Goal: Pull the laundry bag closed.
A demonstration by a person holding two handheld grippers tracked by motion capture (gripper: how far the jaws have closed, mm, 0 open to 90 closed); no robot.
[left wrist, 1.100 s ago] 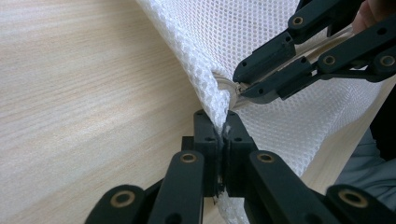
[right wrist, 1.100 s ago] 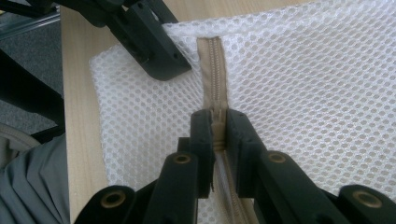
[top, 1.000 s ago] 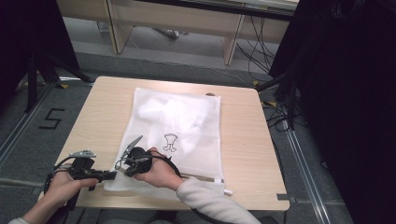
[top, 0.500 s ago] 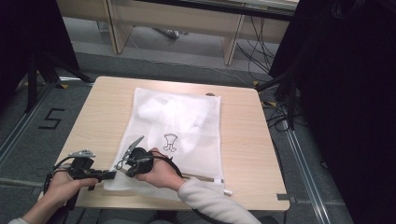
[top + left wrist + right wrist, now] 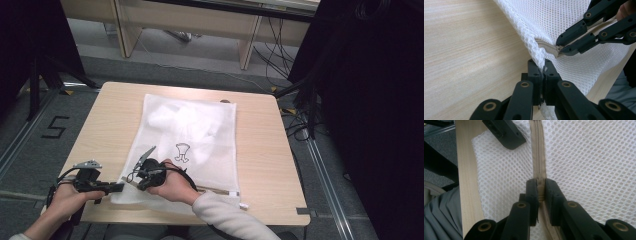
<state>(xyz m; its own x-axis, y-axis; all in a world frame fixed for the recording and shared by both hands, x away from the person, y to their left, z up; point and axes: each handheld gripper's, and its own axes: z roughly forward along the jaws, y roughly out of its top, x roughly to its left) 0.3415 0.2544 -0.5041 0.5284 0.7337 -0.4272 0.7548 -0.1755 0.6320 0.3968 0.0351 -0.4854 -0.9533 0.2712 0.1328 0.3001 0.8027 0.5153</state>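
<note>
A white mesh bag (image 5: pixel 190 130) with a small black print lies flat on the wooden table (image 5: pixel 110 115). Its beige zipper (image 5: pixel 537 147) runs along the near edge. My left gripper (image 5: pixel 120 188) is at the bag's near left corner, and its jaws are shut on a fold of mesh (image 5: pixel 543 65). Just to its right, my right gripper (image 5: pixel 134 179) is shut on the zipper pull (image 5: pixel 540 187). In the left gripper view the right gripper (image 5: pixel 560 48) pinches the zipper end. The left gripper's tip (image 5: pixel 506 133) lies on the mesh in the right gripper view.
The table's near edge (image 5: pixel 466 170) runs just beside the bag's corner. A black "5" (image 5: pixel 55 127) is marked on the floor at the left. Dark curtains (image 5: pixel 370 100) stand at the right, and cables (image 5: pixel 280 55) lie behind the table.
</note>
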